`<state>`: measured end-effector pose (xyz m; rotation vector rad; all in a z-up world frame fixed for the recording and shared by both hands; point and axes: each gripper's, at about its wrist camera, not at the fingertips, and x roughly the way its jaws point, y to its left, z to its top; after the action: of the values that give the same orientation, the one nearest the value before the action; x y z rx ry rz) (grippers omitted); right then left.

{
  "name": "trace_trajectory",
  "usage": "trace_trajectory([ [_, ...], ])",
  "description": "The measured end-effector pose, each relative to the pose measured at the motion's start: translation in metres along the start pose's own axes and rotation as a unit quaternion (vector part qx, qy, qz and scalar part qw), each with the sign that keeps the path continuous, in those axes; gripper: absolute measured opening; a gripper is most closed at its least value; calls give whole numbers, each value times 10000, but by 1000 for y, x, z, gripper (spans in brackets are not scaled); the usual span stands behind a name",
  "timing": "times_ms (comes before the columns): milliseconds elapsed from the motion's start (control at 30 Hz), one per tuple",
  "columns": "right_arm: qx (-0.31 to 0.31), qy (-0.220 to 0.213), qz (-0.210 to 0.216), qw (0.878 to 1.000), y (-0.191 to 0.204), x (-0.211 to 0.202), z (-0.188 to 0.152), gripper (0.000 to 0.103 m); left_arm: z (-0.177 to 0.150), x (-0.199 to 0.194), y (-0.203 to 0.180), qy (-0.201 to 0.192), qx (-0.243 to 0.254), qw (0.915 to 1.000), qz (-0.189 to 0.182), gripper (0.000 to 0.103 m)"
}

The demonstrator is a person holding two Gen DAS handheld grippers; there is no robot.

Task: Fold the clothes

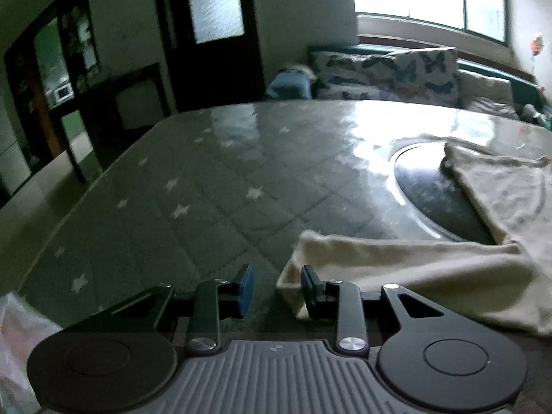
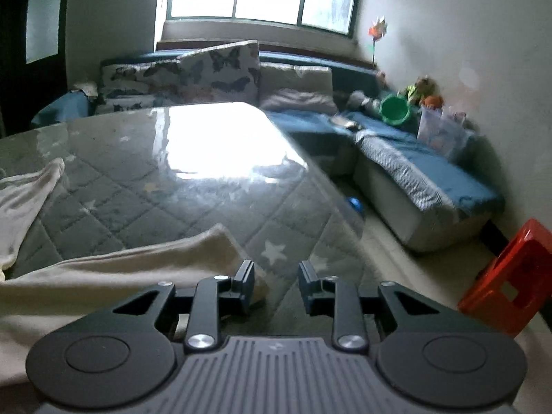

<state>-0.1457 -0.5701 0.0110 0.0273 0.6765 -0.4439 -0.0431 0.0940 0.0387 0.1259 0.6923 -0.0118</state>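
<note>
- Where the cream garment [image 1: 414, 276] lies spread on the quilted table [image 1: 207, 189], one sleeve-like end reaches toward each gripper, and the rest runs off to the far side over a dark round inset [image 1: 431, 193].
- The left gripper [image 1: 277, 289] has its jaws apart and empty; its right finger sits just at the cuff edge, though contact cannot be told from this view.
- The right gripper [image 2: 276, 288] also has its jaws apart, with nothing between them; its left finger stands over the tip of the other cloth end [image 2: 172, 258].
- The cloth shows no clear crease or stacked layers here, so the scene fits a garment laid out for folding as well as one between folds.
- Risk, as a judgement: the clear cover on the table looks glossy, so a pinch that catches only the hem could drag the cloth rather than lift it.
- Closing on one layer alone might let the sleeve twist and fold skewed.
- Uneven pull from the two sides would likely bunch the middle.
</note>
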Motion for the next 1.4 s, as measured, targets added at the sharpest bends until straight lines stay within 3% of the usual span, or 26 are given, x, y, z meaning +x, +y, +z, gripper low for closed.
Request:
trace_trajectory([
  [67,21,-49,143,9999,1,-6,3,29,1,2,-6,-19,179,9998,-57,42],
  [233,-197,-163,578,9980,16,-21,6,31,7,21,-17,96,372,9991,-180,42],
  [267,-264,-171,687,9971,21,-25,6,35,9,25,-18,90,395,9991,-158,37],
  [400,-560,-141,1088,9924,45,-40,4,36,17,39,-23,48,479,9988,-39,5],
  [600,-821,61,1508,9851,76,-44,-5,41,30,60,-29,-16,606,9981,138,1],
  [833,-1032,84,1836,9775,101,-55,-12,42,38,84,-29,35,430,9986,294,2],
  [933,-1203,15,1960,9732,109,-63,-13,48,39,69,-22,-43,206,9996,-162,5],
  [967,-1244,-8,1995,9720,111,-65,-13,48,39,64,-21,-94,242,9994,-239,11],
  [1000,-1281,-28,2031,9707,113,-67,-13,48,38,59,-21,-136,298,9990,-293,23],
  [1067,-1320,-36,2105,9686,118,-69,-14,48,36,54,-20,-175,406,9982,-396,33],
  [1133,-1325,-33,2157,9674,120,-70,-15,48,34,52,-20,-135,452,9979,-448,33],
  [1200,-1326,-54,2172,9671,120,-72,-16,48,34,50,-17,-227,386,9987,-257,33],
  [1300,-1319,-46,2187,9668,119,-74,-16,49,38,54,-9,-166,34,9971,-738,33],
  [1400,-1345,-33,2157,9671,118,-74,-18,50,36,51,-8,-265,53,9970,-729,35],
])
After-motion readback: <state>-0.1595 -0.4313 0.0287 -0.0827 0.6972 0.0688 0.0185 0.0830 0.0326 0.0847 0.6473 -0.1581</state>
